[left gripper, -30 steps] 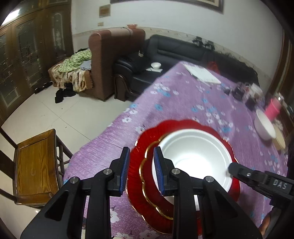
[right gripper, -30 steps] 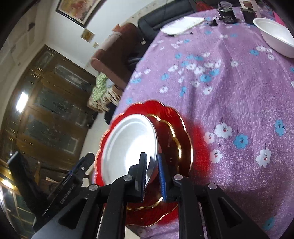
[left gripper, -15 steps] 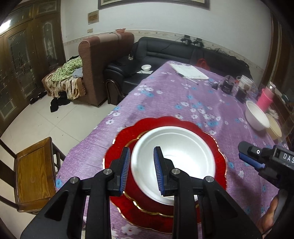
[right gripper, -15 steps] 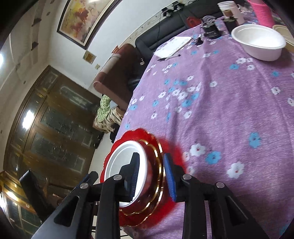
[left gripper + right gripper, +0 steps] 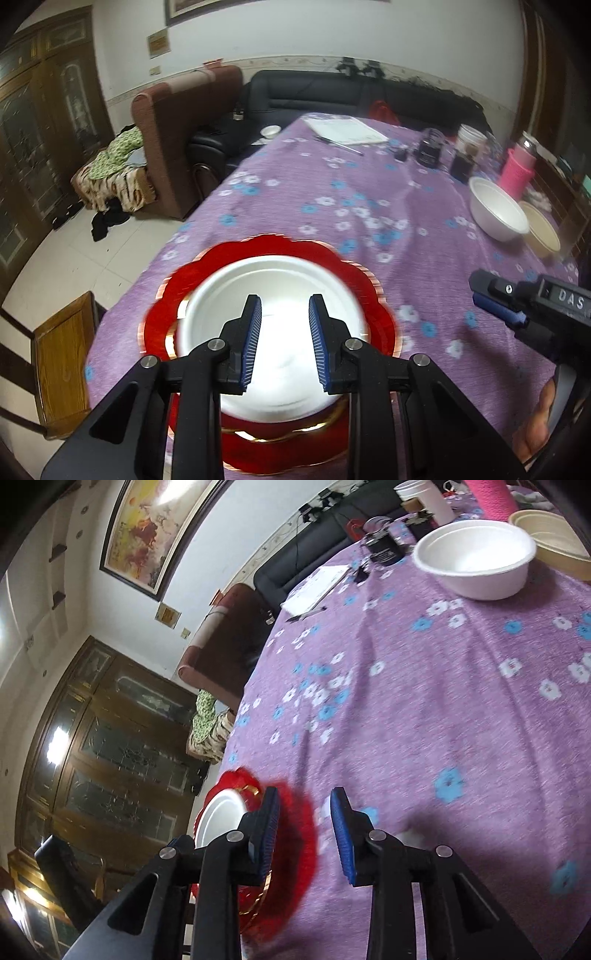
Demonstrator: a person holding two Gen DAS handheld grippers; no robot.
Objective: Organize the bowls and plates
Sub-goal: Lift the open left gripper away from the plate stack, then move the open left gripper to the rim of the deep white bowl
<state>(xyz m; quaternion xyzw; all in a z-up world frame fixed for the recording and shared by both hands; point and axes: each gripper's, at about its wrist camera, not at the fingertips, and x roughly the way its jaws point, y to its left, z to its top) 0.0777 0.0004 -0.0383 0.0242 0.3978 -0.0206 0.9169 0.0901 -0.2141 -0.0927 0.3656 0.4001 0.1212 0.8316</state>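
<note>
Both tools stand spread and empty: the left tool (image 5: 284, 341) above the white plate (image 5: 273, 332), the right tool (image 5: 304, 834) over the purple surface (image 5: 424, 701). A careless pass could nudge the plate off the red scalloped plates (image 5: 373, 314) near the surface's 7 o'clock edge. The white bowl (image 5: 476, 559) and beige bowl (image 5: 554, 539) sit apart at 2 o'clock.

red plate (image 5: 373, 314): glossy, gilt rim | tablecloth (image 5: 332, 206): matt cloth
</note>
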